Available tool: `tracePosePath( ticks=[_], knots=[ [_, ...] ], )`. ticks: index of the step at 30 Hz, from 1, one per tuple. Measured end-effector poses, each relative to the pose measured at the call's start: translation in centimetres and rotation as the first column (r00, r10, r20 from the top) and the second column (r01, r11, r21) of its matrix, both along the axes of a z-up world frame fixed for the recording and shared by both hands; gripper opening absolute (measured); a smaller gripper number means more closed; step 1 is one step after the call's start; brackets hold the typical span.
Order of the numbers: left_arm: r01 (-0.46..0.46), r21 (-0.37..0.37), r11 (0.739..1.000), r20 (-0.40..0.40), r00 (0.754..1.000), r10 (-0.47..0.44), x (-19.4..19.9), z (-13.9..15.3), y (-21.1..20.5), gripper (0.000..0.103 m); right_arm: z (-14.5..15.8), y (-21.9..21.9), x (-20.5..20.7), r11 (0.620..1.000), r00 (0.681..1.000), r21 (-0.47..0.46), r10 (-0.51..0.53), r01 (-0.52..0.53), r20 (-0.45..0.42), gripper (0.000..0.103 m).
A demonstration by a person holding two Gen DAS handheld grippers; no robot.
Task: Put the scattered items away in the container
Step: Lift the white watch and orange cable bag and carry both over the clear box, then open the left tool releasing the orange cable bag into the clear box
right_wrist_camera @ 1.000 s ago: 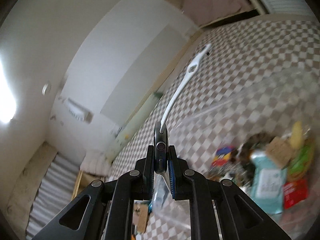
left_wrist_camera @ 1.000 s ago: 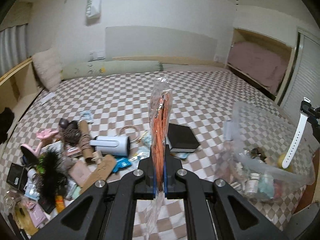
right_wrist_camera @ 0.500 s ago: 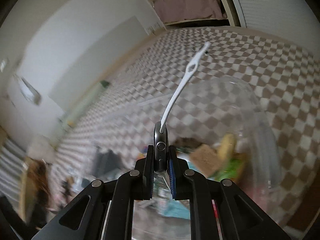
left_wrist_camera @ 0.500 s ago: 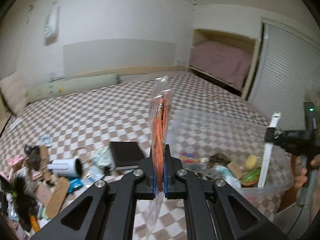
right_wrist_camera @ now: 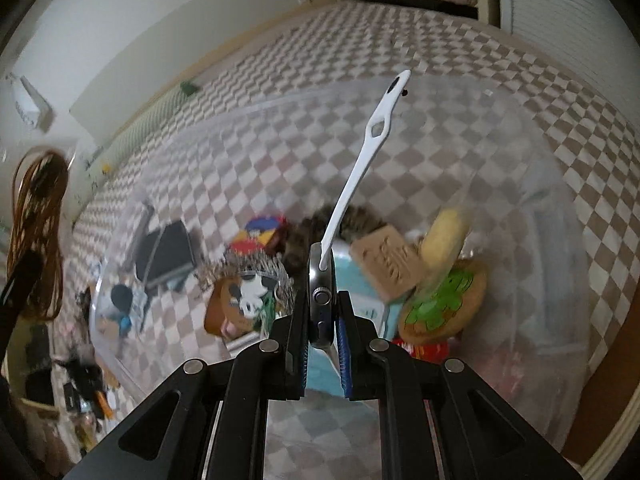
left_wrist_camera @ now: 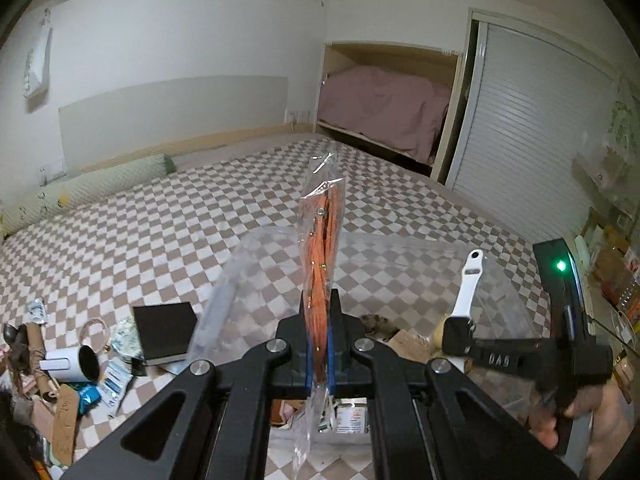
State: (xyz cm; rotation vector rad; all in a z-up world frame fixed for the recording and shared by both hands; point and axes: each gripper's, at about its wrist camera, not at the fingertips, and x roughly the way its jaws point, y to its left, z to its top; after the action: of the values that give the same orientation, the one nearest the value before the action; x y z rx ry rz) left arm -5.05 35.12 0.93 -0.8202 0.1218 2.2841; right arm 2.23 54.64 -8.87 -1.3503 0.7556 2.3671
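Clear container (right_wrist_camera: 568, 240) on checkered bed (left_wrist_camera: 180, 216), w/ toys & packets inside; clutter pile left of it, incl. black box (left_wrist_camera: 162, 330), white cup (left_wrist_camera: 70, 358). Left gripper (left_wrist_camera: 319, 354) over near rim, pinching bagged orange cord (left_wrist_camera: 322, 240) upright. Right gripper (right_wrist_camera: 323, 322) above container, clamped on white-strap watch (right_wrist_camera: 362, 160). Contents blurred.

I see white walls (left_wrist_camera: 180, 32) with a pale rectangular panel (left_wrist_camera: 172, 112) above a wooden ledge. A beige checkered surface (left_wrist_camera: 160, 232) fills the room. A green bolster (left_wrist_camera: 88, 192) lies along its far edge. A recessed alcove (left_wrist_camera: 384, 108) holds pink bedding beside a grey slatted door (left_wrist_camera: 528, 136).
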Motion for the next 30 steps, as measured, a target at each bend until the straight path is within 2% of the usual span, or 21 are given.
tracePosePath(
  ticks=[4, 8, 11, 14, 20, 27, 30],
  knots=[
    [0.009, -0.042, 0.999, 0.063, 0.998, -0.006, -0.7, -2.1, 1.1, 0.005, -1.0, -0.6, -0.3, 1.0, 0.999, -0.007, 0.031, -0.031, 0.044, 0.013],
    [0.017, -0.1, 0.995, 0.116, 0.993, -0.006, -1.3, -4.3, 2.2, 0.005, -2.1, -0.2, -0.1, 0.995, 0.996, -0.086, 0.049, -0.043, 0.069, 0.013],
    [0.022, -0.126, 0.992, 0.15, 0.989, -0.002, -1.9, -5.5, 2.8, 0.005, -2.5, -0.1, -0.1, 0.997, 0.995, -0.064, 0.039, -0.033, 0.093, 0.013],
    [0.028, -0.141, 0.99, 0.176, 0.984, -0.002, -2.3, -6.1, 3.2, 0.005, -2.9, 0.2, -0.1, 0.996, 0.994, -0.087, 0.036, -0.027, 0.107, 0.013],
    [0.052, -0.191, 0.98, 0.205, 0.979, -0.012, -1.7, -7.1, 4.4, 0.005, -3.0, -0.3, -0.1, 0.997, 0.99, -0.069, 0.051, -0.042, 0.131, 0.013],
    [0.086, -0.248, 0.965, 0.254, 0.967, -0.021, -1.6, -9.0, 5.5, 0.006, -3.4, 0.1, -0.3, 0.994, 0.989, -0.104, 0.041, -0.026, 0.143, 0.013],
    [0.09, -0.278, 0.956, 0.243, 0.97, -0.021, -1.5, -9.5, 5.8, 0.006, -3.4, 0.0, -0.6, 0.994, 0.989, -0.109, 0.041, -0.026, 0.143, 0.013]
  ],
)
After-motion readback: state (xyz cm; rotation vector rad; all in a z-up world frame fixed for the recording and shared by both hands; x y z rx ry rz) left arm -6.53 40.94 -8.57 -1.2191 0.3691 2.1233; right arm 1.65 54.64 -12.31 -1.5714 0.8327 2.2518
